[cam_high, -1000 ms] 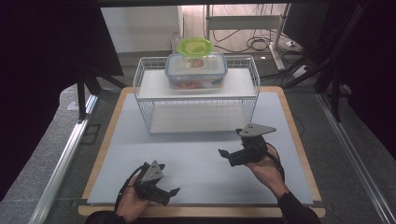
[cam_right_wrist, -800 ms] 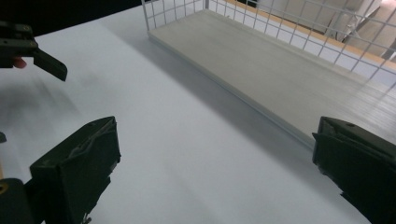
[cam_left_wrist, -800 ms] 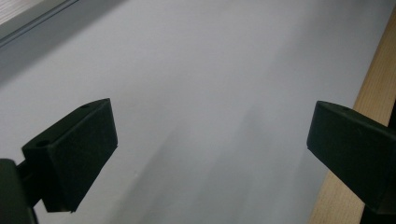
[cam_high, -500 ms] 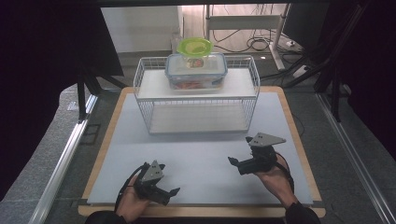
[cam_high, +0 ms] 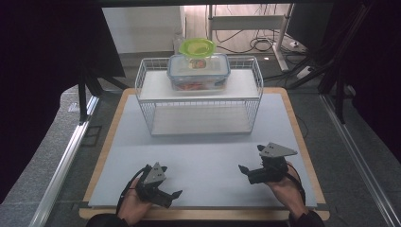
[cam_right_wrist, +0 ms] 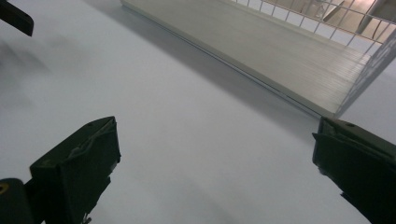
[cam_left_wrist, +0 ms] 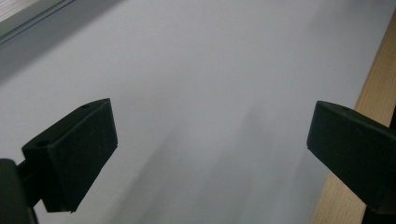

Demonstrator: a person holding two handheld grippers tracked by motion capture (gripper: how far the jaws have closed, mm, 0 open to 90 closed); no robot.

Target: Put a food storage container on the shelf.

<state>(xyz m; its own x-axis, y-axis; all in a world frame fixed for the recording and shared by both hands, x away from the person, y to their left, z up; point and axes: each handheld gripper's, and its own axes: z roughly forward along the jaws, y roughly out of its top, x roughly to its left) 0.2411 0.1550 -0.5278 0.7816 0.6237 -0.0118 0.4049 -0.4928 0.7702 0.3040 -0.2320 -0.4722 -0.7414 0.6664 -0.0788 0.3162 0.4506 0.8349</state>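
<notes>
My left gripper (cam_high: 168, 196) rests low over the grey mat (cam_high: 203, 151) near the front left, held in a hand. Its jaws stand wide apart with nothing between them, and the left gripper view (cam_left_wrist: 210, 123) has only bare mat under them. At the front right, my right gripper (cam_high: 246, 173) is also open and holds nothing, its jaws pointing left. In its own view (cam_right_wrist: 215, 135) the jaws frame bare mat. A clear food container (cam_high: 198, 72) sits on the top shelf of a white wire rack (cam_high: 146, 111), with a green-lidded bowl (cam_high: 196, 47) on it.
The rack's lower shelf (cam_right_wrist: 280, 51) lies ahead of my right gripper, with nothing on it. The mat lies on a wooden board whose edge (cam_left_wrist: 378, 84) runs beside my left gripper. A metal rail (cam_high: 61, 165) lines the left side. A jaw tip of the left gripper (cam_right_wrist: 14, 18) is at that view's corner.
My right gripper has drawn back toward the front edge and to the right, sinking closer to the mat. The left gripper has stayed put.
</notes>
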